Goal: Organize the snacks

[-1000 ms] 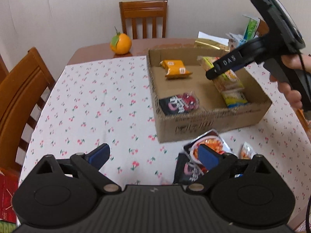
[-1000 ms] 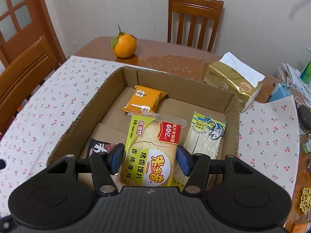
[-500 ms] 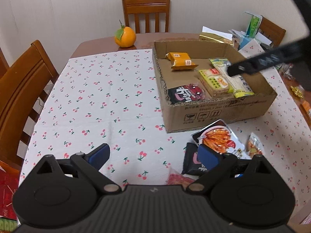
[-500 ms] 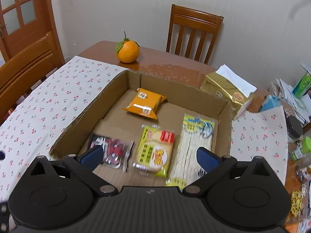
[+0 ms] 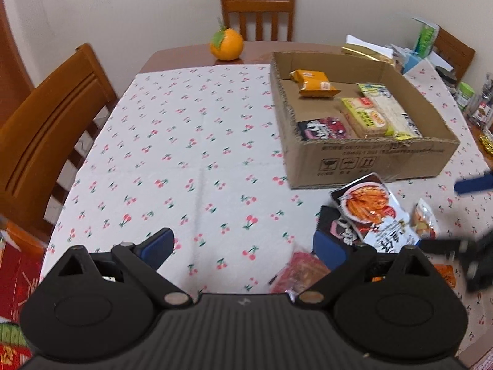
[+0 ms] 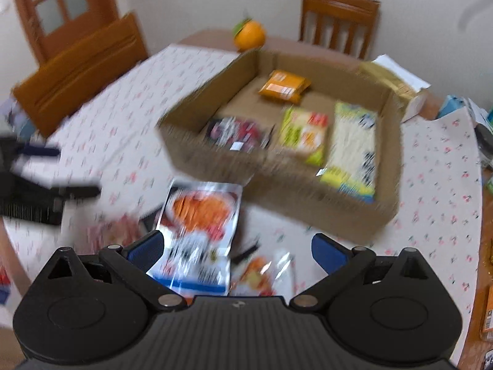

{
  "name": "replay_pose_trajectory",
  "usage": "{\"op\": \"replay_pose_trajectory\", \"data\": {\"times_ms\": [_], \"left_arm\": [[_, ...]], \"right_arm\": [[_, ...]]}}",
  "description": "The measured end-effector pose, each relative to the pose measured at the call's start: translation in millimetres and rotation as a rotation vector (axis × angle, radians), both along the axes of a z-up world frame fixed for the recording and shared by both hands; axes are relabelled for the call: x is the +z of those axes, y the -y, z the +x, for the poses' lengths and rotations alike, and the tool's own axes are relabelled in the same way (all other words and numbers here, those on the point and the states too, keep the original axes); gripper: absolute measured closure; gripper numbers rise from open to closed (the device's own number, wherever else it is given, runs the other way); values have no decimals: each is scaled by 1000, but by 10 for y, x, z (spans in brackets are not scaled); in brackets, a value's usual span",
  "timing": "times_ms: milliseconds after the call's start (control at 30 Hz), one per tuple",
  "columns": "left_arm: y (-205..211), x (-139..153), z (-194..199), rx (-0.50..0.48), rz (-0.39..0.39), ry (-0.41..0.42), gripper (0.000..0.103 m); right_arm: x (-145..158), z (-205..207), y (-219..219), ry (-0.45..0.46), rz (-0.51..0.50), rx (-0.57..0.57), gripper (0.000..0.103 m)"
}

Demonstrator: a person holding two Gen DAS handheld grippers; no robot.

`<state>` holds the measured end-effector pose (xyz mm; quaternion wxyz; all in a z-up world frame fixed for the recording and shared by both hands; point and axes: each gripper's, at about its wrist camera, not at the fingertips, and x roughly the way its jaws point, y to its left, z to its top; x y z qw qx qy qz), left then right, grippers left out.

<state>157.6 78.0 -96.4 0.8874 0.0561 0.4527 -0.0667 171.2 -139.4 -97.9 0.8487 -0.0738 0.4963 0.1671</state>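
The right gripper [image 6: 235, 251] stands wide apart, empty, its jaws having just opened. The noodle packet [image 6: 200, 234] lies below it, toward its left finger. The left gripper [image 5: 243, 246] gapes too, that packet [image 5: 374, 212] beyond its right finger.

"What covers the desk [image 5: 265, 50]?"
"A cherry-print cloth [image 5: 191, 154]. On it sit a cardboard box [image 5: 369, 163] and loose snack packets [image 5: 372, 212]; an orange [image 5: 226, 45] rests on bare wood."

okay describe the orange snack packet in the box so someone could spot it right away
Find the open cardboard box on the cherry-print tablecloth. The orange packet lies alone at its far end. The other three packs line the near wall, and none of them is orange.
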Motion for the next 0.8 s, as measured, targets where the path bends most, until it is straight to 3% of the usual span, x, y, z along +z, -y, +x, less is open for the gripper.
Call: {"op": "replay_pose_trajectory", "data": {"times_ms": [167,267,600,800], "left_arm": [[-53,-4,-60,16,5,-4,6],[-71,-1,-86,23,2,-7,6],[-84,-31,-104,19,-3,-22,6],[19,-66,-48,-26,-14,-33,6]], "right_arm": [[-166,-177,-262,-19,-67,90,0],[-210,-222,-404,-19,-59,125,0],[-393,-250,-711,13,-130,121,0],[-419,-307,-572,21,-202,92,0]]}}
